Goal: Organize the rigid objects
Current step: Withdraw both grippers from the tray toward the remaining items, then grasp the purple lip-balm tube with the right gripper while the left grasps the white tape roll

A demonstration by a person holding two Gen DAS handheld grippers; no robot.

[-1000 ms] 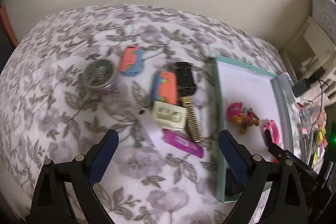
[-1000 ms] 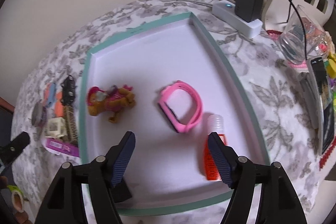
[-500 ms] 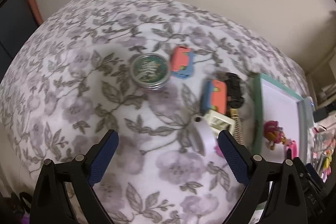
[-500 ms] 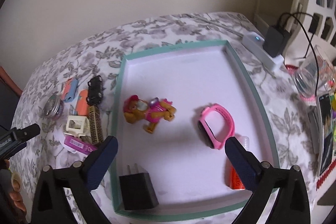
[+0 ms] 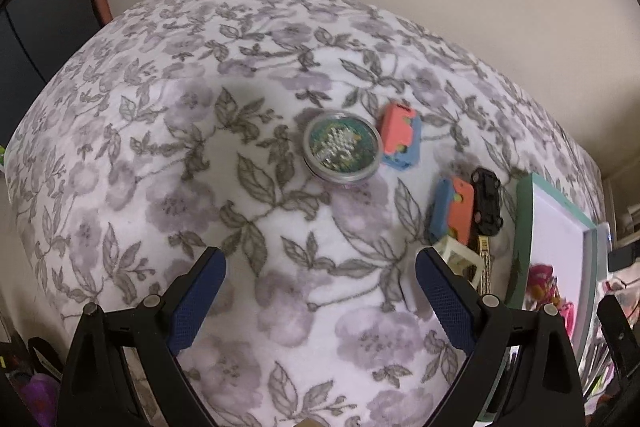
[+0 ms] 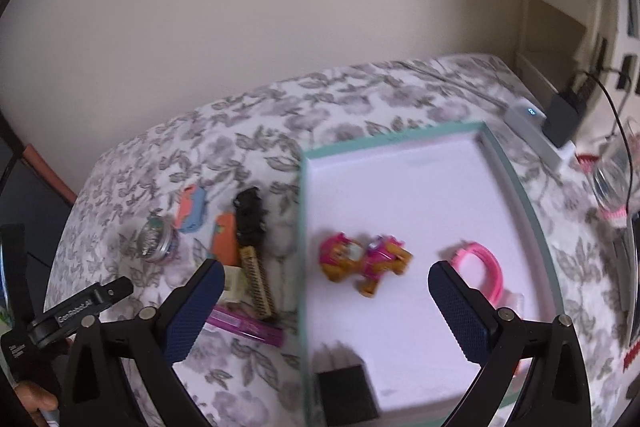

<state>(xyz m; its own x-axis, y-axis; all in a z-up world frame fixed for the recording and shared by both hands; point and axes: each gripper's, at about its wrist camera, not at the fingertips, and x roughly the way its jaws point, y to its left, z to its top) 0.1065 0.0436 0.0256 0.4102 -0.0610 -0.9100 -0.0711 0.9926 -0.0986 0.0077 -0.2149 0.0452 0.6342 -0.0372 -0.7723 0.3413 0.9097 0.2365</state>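
Note:
My left gripper (image 5: 320, 267) is open over bare floral blanket, nothing between its fingers. Beyond it lie a round metal tin (image 5: 341, 146), two coral-and-blue blocks (image 5: 400, 137) (image 5: 452, 215), a black toy car (image 5: 486, 207) and a cream piece (image 5: 460, 261). My right gripper (image 6: 326, 275) hangs open above the teal-rimmed white tray (image 6: 303, 227), holding nothing. In the tray lie a pink-and-orange toy dog (image 6: 364, 259), a pink wristband (image 6: 480, 267) and a black charger (image 6: 346, 387). Left of the tray sit the tin (image 6: 156, 239), the car (image 6: 250, 217), a gold strap (image 6: 258, 283) and a purple bar (image 6: 248, 327).
A white power strip (image 6: 536, 131) with a black plug and cable lies behind the tray's far right corner. A glass jar (image 6: 612, 187) and clutter stand at the right. The left tool's body (image 6: 80, 307) shows at the lower left. A wall runs behind the bed.
The right jaws widened, and that gripper rose and drew back from the tray. The left gripper swung left, from over the pile to over open blanket.

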